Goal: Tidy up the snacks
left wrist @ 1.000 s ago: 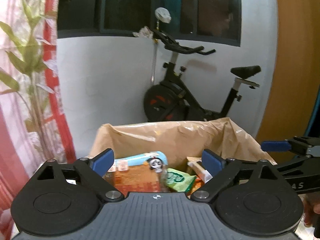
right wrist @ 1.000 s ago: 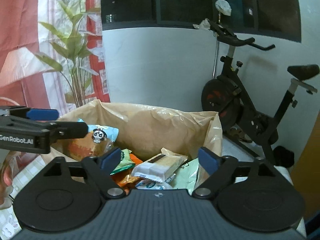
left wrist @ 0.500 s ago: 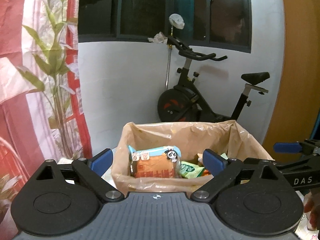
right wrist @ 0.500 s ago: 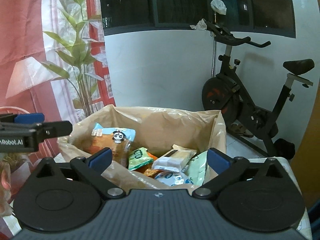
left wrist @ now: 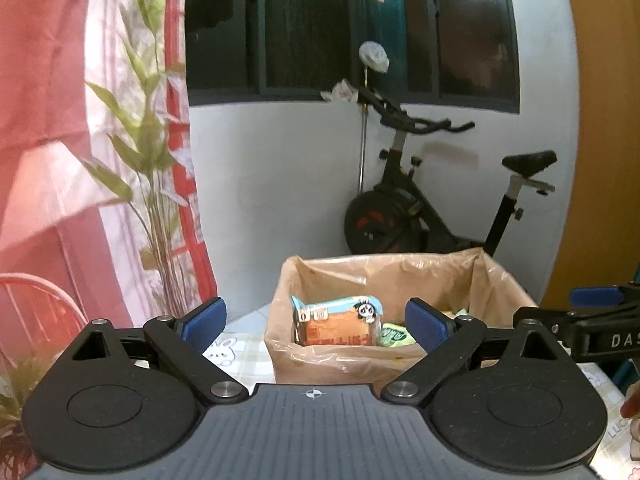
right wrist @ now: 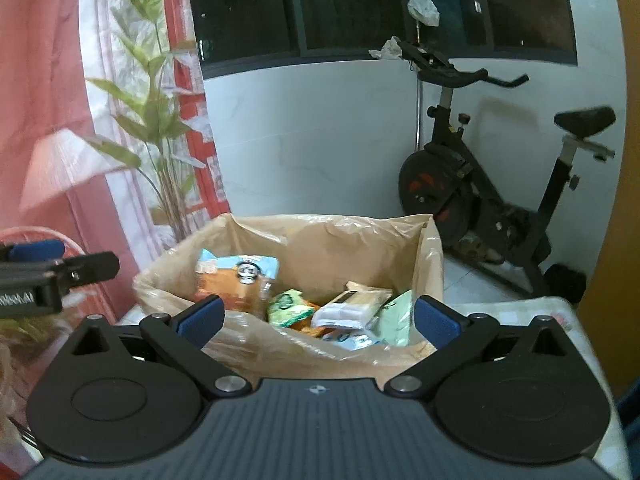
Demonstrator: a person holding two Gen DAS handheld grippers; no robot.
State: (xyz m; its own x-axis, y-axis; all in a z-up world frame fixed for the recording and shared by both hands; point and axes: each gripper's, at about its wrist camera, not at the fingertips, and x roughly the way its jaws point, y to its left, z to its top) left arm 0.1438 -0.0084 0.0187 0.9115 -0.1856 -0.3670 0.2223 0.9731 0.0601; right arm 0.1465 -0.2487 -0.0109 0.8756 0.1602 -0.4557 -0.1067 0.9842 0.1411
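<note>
A box lined with a tan plastic bag [left wrist: 344,364] [right wrist: 304,354] stands on the table and holds several snack packs. An orange and light-blue pack with a panda face [left wrist: 338,322] [right wrist: 236,280] stands upright at its left side. A green pack [right wrist: 289,305], a white bar pack [right wrist: 352,306] and a pale green pack [right wrist: 396,316] lie beside it. My left gripper [left wrist: 316,322] is open and empty, in front of the box. My right gripper [right wrist: 316,320] is open and empty, also in front of the box.
The table has a checked cloth with rabbit prints [left wrist: 236,356]. An exercise bike [left wrist: 424,208] [right wrist: 492,184] stands behind by the white wall. A plant [right wrist: 160,140] and red-white curtain [left wrist: 48,120] are at the left. A red chair back [left wrist: 36,300] is at far left.
Both grippers have pulled back and away from the box, so it looks smaller and farther. Both stay open and empty. The snacks in the box have not moved.
</note>
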